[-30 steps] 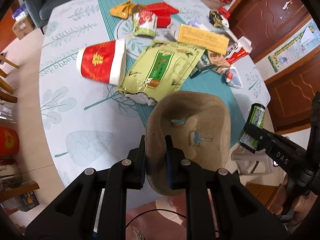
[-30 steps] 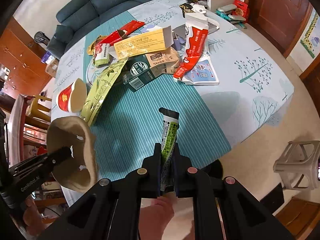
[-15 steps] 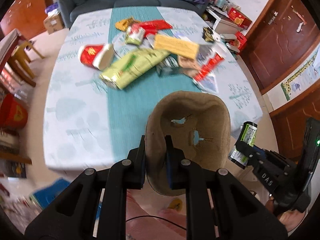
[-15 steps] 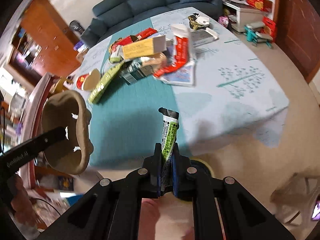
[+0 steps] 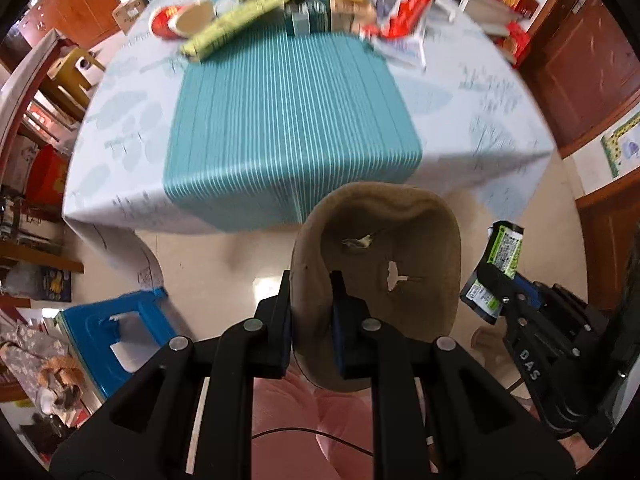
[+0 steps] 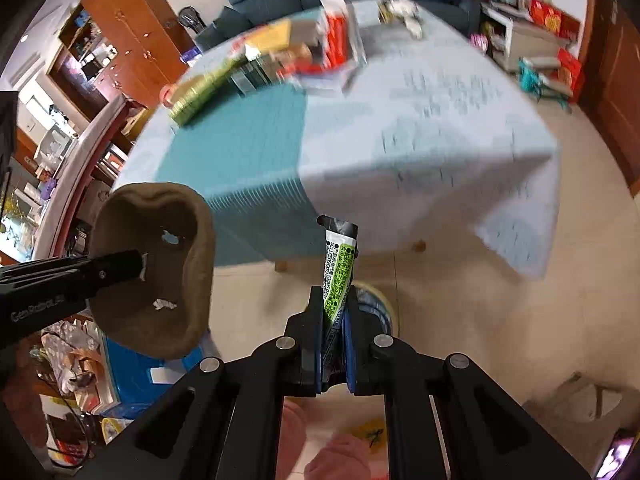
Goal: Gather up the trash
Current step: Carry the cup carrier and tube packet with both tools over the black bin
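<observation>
Left wrist view: the left hand-held gripper [image 5: 310, 312] is clamped on the near rim of a brown pulp tray [image 5: 380, 276], held off the worktop [image 5: 280, 112] above the floor, its hollow facing the camera and its long axis running away from the fingers. At the right, the right hand-held gripper [image 5: 494, 286] pinches a green wrapper [image 5: 502, 252].

Right wrist view: the right hand-held gripper [image 6: 333, 332] is closed on the green wrapper [image 6: 339, 276], which stands upright, long axis along the fingers, black end toward the worktop [image 6: 420, 128]. The brown pulp tray [image 6: 160, 264] hangs at left.
</observation>
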{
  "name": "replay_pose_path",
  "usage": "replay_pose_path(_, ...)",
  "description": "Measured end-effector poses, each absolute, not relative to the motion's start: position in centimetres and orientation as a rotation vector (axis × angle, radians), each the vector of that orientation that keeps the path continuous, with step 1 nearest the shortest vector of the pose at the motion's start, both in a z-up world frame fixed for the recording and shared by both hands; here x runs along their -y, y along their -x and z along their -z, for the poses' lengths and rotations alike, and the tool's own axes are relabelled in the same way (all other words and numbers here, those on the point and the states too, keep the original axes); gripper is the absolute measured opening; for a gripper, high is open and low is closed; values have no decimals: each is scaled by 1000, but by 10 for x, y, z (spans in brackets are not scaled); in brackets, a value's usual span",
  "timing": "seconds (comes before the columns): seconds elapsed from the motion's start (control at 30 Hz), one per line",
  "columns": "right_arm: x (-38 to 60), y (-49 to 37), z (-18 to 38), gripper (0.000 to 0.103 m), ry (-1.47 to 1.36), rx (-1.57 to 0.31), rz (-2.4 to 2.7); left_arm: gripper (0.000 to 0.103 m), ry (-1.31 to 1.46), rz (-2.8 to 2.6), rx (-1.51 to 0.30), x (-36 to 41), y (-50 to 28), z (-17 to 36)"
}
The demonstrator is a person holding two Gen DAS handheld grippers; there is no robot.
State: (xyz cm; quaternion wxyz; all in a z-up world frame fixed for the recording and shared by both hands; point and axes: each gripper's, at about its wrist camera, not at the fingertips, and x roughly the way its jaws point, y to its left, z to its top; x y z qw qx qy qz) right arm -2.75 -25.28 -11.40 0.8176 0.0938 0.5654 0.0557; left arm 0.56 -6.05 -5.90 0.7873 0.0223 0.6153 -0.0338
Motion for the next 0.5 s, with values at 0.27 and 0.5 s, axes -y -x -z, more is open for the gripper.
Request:
replay_pose_path(0.27, 266, 51, 205, 8, -266, -1281, -46, 13, -149, 74, -1369, 77, 3, 140)
replay_pose_path(0.5, 272, 62, 288, 8, -328, -1314, 58, 13, -225, 88, -1370, 88, 0, 225)
